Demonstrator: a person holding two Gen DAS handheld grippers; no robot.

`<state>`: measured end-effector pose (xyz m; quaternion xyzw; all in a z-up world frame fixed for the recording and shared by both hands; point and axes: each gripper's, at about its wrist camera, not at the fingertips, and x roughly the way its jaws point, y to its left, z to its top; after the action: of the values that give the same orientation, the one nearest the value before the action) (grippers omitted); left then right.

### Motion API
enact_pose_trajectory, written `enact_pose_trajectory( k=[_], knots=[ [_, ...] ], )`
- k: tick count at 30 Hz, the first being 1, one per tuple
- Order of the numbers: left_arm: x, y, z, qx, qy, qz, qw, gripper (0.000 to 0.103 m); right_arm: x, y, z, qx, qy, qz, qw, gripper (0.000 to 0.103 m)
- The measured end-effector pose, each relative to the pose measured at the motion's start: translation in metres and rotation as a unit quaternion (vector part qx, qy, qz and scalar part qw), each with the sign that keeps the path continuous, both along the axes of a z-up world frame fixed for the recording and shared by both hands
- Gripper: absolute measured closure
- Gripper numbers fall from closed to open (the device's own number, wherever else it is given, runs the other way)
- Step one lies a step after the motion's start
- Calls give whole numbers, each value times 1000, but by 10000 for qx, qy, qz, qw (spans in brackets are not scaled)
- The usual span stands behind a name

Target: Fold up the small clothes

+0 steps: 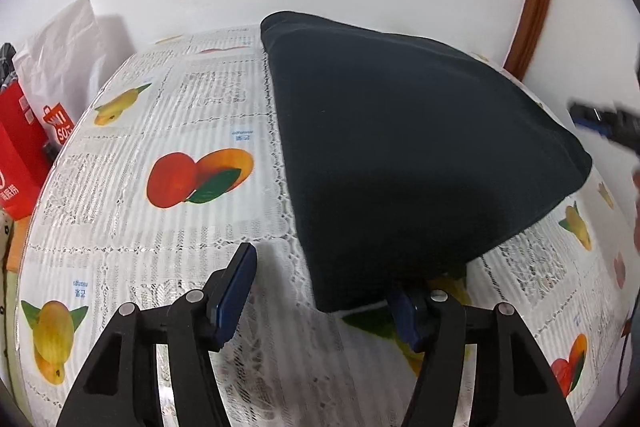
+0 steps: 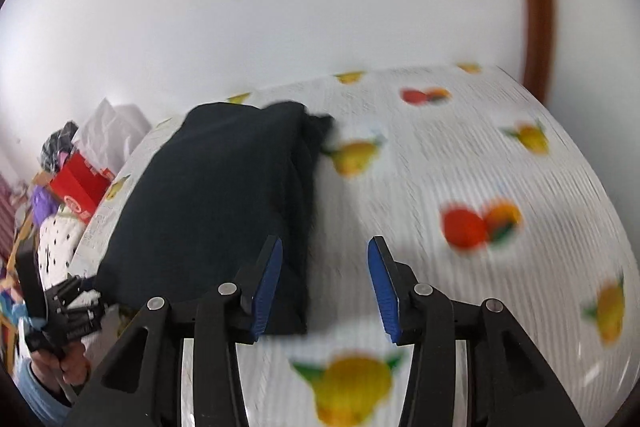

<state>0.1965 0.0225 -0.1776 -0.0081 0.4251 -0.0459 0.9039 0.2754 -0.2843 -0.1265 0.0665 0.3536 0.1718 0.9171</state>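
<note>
Right now a folded dark garment lies flat on the fruit-print tablecloth. Its near corner drapes over one finger of the left gripper, whose jaws stand apart and pinch nothing. Nearby, the right gripper hovers beside the garment's edge, jaws apart and empty.

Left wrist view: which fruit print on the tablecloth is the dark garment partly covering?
The yellow fruit with green leaves beside the near corner of the dark garment. The red-orange pair and yellow fruit lie fully exposed.
</note>
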Motion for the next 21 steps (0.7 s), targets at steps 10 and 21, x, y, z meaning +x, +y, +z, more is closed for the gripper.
enact_pose_trajectory(
  k=[10, 21],
  knots=[
    [5, 2, -3, 106, 27, -18, 9999, 41, 146, 53, 11, 325, 697, -29, 9970, 58],
    [3, -2, -3, 251, -12, 61, 9997, 41, 212, 92, -6, 461, 1077, 494, 9919, 97]
  ],
)
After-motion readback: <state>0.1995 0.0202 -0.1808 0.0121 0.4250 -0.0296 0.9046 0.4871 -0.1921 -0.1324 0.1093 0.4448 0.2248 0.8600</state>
